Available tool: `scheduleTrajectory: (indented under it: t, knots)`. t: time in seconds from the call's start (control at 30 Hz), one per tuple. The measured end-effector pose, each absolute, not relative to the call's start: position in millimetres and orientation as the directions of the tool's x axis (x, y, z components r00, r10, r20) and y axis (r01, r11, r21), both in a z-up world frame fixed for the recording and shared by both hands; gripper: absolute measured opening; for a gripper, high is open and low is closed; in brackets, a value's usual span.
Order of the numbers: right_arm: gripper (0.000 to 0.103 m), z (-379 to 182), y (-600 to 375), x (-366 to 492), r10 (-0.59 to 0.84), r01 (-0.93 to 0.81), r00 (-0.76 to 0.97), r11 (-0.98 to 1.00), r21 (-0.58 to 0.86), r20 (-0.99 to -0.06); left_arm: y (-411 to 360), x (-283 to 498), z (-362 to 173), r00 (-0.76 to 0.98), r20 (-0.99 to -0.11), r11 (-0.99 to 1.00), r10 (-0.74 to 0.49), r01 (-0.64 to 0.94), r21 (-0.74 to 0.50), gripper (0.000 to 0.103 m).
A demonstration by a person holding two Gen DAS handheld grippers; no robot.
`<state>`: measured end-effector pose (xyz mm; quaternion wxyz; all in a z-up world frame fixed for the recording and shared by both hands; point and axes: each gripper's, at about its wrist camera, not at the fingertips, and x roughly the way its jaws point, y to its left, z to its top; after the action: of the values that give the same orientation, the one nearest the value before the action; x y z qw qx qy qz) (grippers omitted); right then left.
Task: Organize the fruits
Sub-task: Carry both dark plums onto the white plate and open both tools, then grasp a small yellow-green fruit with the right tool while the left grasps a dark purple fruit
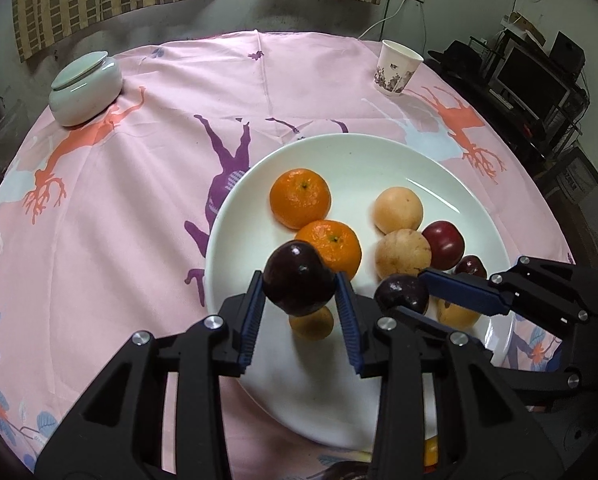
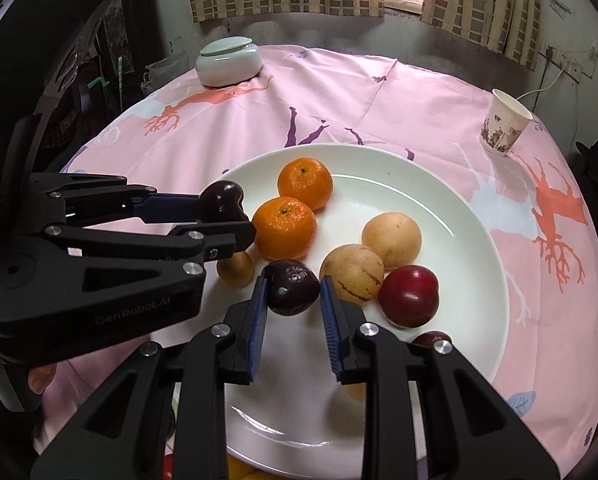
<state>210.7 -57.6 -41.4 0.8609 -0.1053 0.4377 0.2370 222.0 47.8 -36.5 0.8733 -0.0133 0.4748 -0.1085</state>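
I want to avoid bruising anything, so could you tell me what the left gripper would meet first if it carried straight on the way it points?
Probably the nearer mandarin, which sits just beyond the dark plum held in the left gripper above the white plate. Depth is unclear, so the plum might reach the plate first.

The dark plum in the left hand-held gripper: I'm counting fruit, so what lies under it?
Under the dark plum, a small yellow-brown fruit sits on the white plate. Its top is covered by the plum.
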Motion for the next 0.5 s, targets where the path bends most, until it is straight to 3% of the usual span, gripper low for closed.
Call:
scheduleTrajectory:
  t: [0.03,0.07,0.2,0.3,0.4,0.5]
  knots:
    - [0.045,-41,-57,210,0.305,-0.499,0.509,0.866,0.013,-0.805,48,221,-34,0.536,-0.819,0.976,-0.204,0.178,-0.127,0.055]
    - [0.061,-40,-58,208,0.290,-0.491,0.521,0.871,-0.004,-0.802,49,218,-29,0.553,-0.807,0.976,-0.208,0.175,-0.131,0.061]
    - [0.062,-24,-66,190,0.276,-0.485,0.560,0.874,-0.039,-0.781,54,199,-4,0.600,-0.766,0.972,-0.230,0.174,-0.156,0.068]
    - [0.064,-11,-85,168,0.273,-0.471,0.561,0.882,-0.031,-0.781,59,170,15,0.638,-0.730,0.969,-0.244,0.187,-0.161,0.082]
    - [0.078,-5,-112,136,0.302,-0.460,0.531,0.887,0.029,-0.792,56,130,27,0.678,-0.697,0.971,-0.234,0.200,-0.131,0.092]
    - [0.091,-7,-138,102,0.306,-0.425,0.541,0.903,0.059,-0.783,49,91,20,0.693,-0.687,0.972,-0.217,0.217,-0.088,0.095]
